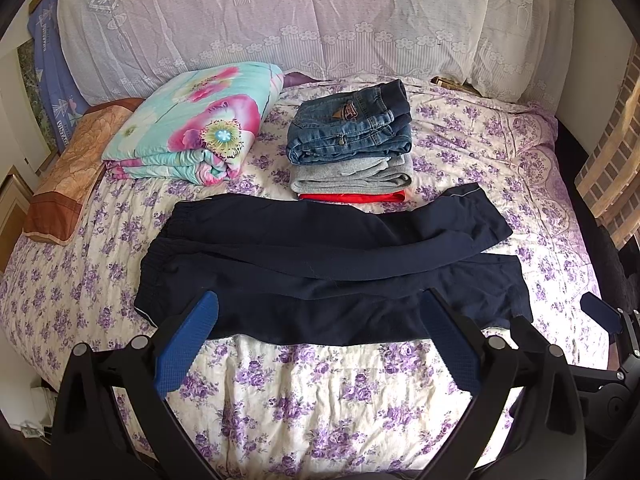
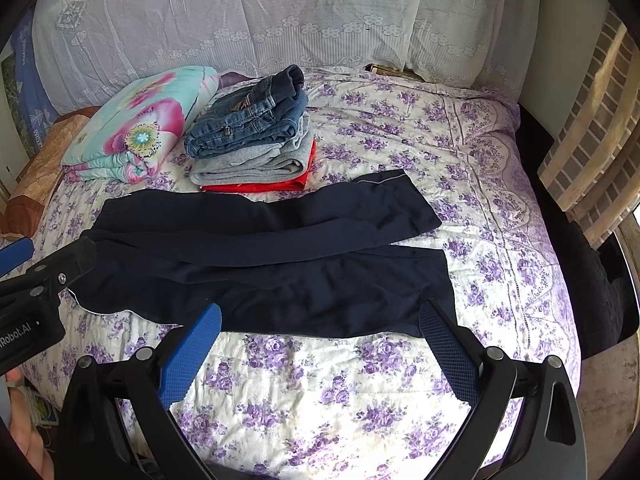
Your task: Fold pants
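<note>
Dark navy pants (image 1: 320, 264) lie flat across the bed, waistband at the left and both legs stretched to the right, the upper leg crossing over the lower. They also show in the right wrist view (image 2: 272, 256). My left gripper (image 1: 320, 312) is open and empty, hovering over the pants' near edge. My right gripper (image 2: 320, 316) is open and empty, just above the near edge of the legs. The right gripper's finger also shows at the right edge of the left wrist view (image 1: 600, 312), and the left gripper's body at the left of the right wrist view (image 2: 44, 276).
A stack of folded jeans, grey and red clothes (image 1: 352, 140) sits behind the pants. A folded floral quilt (image 1: 192, 128) and a brown pillow (image 1: 68, 176) lie at the back left. The floral bedsheet (image 1: 320, 400) covers the bed; a lace headboard cover (image 1: 300, 12) stands behind.
</note>
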Available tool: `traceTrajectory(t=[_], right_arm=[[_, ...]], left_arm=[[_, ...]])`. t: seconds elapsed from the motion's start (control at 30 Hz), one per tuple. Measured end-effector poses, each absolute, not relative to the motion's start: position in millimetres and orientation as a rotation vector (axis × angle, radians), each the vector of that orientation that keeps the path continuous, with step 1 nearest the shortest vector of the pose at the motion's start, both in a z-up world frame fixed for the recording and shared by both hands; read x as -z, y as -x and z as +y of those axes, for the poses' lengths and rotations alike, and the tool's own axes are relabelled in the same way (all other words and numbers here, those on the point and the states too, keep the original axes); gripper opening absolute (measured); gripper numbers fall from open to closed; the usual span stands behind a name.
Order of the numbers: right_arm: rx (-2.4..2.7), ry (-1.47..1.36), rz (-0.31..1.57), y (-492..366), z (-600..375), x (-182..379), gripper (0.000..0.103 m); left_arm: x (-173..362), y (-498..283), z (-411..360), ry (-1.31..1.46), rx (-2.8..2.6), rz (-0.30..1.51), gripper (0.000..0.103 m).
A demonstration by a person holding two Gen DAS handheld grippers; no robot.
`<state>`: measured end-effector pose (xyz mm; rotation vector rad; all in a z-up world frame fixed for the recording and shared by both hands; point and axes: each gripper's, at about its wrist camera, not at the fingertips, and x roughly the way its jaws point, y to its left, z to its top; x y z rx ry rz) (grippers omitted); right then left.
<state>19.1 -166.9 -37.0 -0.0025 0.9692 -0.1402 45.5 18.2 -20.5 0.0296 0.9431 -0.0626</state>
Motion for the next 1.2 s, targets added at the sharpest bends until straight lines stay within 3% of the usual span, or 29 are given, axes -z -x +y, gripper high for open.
traceTrajectory(t=[0.73,0.97,1.2], right_arm=[[0.136,-0.024,0.997,-22,-173,46,0.099],[0.229,-0.079,1.13,-18,-215,116,0.099],[0.331,-0.125,1.232,-7,-255,167,0.099]], left_arm=[[31,-47,25,0.007,0.076,0.989,0.098],[143,-63,130,0.381,-0.128,1.344,0.098],[220,-72,255,0.678,-0.378,1.365,0.098]])
